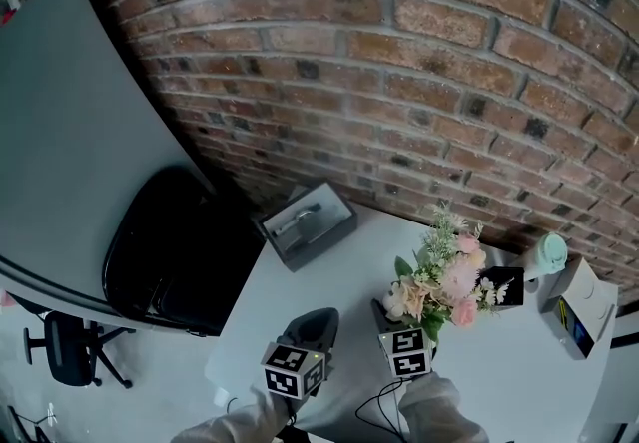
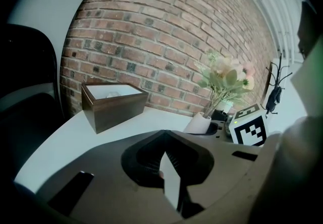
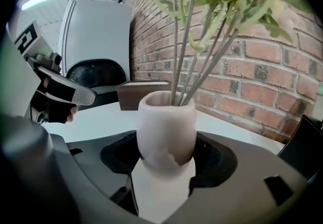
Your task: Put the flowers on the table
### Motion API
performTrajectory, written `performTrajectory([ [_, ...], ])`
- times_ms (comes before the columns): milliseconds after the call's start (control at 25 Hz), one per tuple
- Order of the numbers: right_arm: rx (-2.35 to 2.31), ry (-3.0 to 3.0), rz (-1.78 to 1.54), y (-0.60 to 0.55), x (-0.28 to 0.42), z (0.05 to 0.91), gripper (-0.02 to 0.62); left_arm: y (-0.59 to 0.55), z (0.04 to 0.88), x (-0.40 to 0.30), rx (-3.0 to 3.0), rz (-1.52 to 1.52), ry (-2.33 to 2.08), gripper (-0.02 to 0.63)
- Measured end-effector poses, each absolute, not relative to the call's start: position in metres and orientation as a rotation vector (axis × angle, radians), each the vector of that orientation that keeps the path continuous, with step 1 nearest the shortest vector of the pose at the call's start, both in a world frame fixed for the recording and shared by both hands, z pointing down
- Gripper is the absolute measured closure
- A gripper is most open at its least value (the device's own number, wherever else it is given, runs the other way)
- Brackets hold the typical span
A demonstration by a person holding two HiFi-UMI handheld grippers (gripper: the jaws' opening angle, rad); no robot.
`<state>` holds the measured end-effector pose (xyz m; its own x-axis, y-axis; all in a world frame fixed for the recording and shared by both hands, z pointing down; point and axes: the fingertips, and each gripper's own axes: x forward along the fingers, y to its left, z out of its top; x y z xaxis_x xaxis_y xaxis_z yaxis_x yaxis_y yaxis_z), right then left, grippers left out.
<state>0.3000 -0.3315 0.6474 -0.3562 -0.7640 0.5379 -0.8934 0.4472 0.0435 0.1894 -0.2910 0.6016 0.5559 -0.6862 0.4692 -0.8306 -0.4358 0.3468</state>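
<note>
A bunch of pink and cream flowers [image 1: 444,281] with green leaves stands in a pale pinkish vase [image 3: 166,132]. My right gripper [image 1: 385,319] is shut on the vase, whose body fills the gap between the jaws in the right gripper view, stems rising above it. The vase [image 2: 198,123] is low over the white table [image 1: 329,281]; whether it touches the top cannot be told. My left gripper [image 1: 318,323] is just to the left of it, over the table, jaws together and holding nothing. In the left gripper view the flowers [image 2: 227,74] show to the right.
A dark wooden box [image 1: 307,223] sits at the table's far left by the brick wall. A black flat object [image 1: 502,286], a mint-green item [image 1: 549,251] and a white box [image 1: 584,306] stand to the right of the flowers. A black chair [image 1: 170,251] is left of the table.
</note>
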Motion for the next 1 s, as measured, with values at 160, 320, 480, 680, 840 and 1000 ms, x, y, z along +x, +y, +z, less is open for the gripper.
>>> performTrajectory([
  [160, 1.420, -2.218, 0.369, -0.329, 0.304, 0.645, 0.344, -0.286, 0.597, 0.188, 2.251, 0.338, -1.226, 0.600],
  [320, 1.454, -2.217, 0.384, -0.325, 0.309, 0.639, 0.344, -0.279, 0.592, 0.184, 2.252, 0.331, -1.240, 0.600],
  [480, 1.503, -2.218, 0.415, -0.320, 0.314, 0.632, 0.344, -0.271, 0.589, 0.181, 2.252, 0.326, -1.247, 0.600],
  [680, 1.541, -2.220, 0.428, -0.311, 0.317, 0.625, 0.344, -0.265, 0.581, 0.179, 2.268, 0.320, -1.250, 0.599],
  [840, 1.569, -2.191, 0.427, -0.302, 0.321, 0.620, 0.344, -0.258, 0.576, 0.179, 2.286, 0.321, -1.236, 0.600],
  [1000, 1.605, -2.146, 0.412, -0.290, 0.324, 0.611, 0.345, -0.250, 0.570, 0.180, 2.308, 0.319, -1.212, 0.600],
])
